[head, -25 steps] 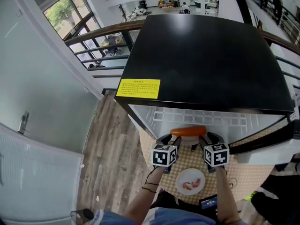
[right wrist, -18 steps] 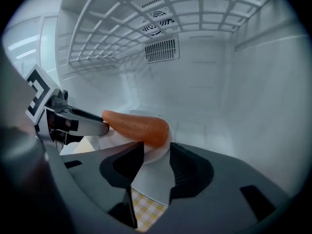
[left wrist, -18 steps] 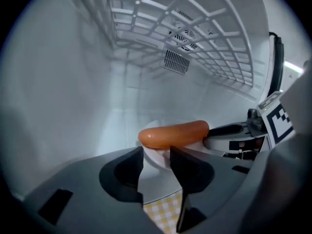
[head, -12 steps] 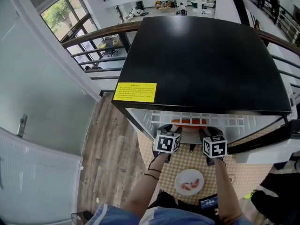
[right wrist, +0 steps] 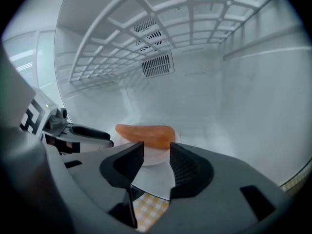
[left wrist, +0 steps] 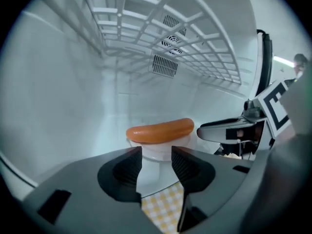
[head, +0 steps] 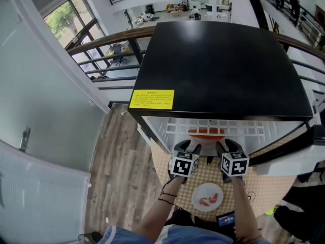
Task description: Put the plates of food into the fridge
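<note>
A white plate (left wrist: 158, 151) carrying an orange sausage (left wrist: 160, 130) rests on the floor of the open fridge (head: 218, 70). The sausage (head: 206, 132) shows just inside the opening in the head view. My left gripper (left wrist: 156, 162) is at the fridge mouth in front of the plate. Its jaws are opening, with nothing between them. My right gripper (right wrist: 156, 162) stands open beside it, its jaws empty, the sausage (right wrist: 145, 134) just ahead. Both the left gripper (head: 189, 147) and the right gripper (head: 227, 146) point into the fridge. A second plate with red food (head: 206, 197) lies on the checkered table (head: 256, 187) behind them.
A white wire shelf (left wrist: 161, 28) spans the fridge above the plate, and a vent (right wrist: 157, 65) sits on the back wall. A yellow label (head: 151, 99) marks the black fridge top. A dark device (head: 226, 219) lies at the table's near edge. Wooden floor (head: 122, 161) runs on the left.
The plate with the sausage went from in front of the fridge to inside it. Both grippers have let go of it and drawn back a little.
</note>
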The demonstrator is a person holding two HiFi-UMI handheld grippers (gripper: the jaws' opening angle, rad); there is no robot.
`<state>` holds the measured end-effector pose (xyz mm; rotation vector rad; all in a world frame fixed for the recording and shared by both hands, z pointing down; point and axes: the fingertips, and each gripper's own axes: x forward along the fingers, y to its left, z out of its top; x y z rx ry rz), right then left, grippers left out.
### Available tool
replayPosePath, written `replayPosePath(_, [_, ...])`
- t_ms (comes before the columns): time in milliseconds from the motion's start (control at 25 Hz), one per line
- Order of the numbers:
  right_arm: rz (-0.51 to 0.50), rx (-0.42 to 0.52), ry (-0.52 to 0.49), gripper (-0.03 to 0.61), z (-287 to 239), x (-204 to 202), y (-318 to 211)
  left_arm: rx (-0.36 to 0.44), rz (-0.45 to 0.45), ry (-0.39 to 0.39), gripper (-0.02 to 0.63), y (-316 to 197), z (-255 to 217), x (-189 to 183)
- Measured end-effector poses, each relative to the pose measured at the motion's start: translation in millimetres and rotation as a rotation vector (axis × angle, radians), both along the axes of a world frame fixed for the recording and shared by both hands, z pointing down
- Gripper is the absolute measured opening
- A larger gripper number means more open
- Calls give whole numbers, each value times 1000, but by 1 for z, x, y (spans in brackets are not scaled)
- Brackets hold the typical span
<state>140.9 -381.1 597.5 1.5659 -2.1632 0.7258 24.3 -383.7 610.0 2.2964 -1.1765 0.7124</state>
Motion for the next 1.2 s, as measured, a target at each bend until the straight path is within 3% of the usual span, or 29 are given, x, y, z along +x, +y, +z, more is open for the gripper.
replayPosePath(320, [10, 47, -123, 156, -36, -21, 42, 22, 78, 93, 181, 56, -22, -5])
replayPosePath(600, [2, 91, -190, 100, -71, -43, 100, 76, 161, 164, 175, 115, -60, -21])
replayPosePath(800, [-4, 106, -205, 89, -86, -60, 152, 111, 212, 214, 123, 164, -86, -47])
replayPosePath(960, [39, 108, -280, 81, -94, -72, 192, 120, 239, 257, 118, 203, -94, -72])
replayPosePath(1200, [95, 115, -299, 75, -99, -86, 244, 116, 258, 284, 117, 247, -96, -99])
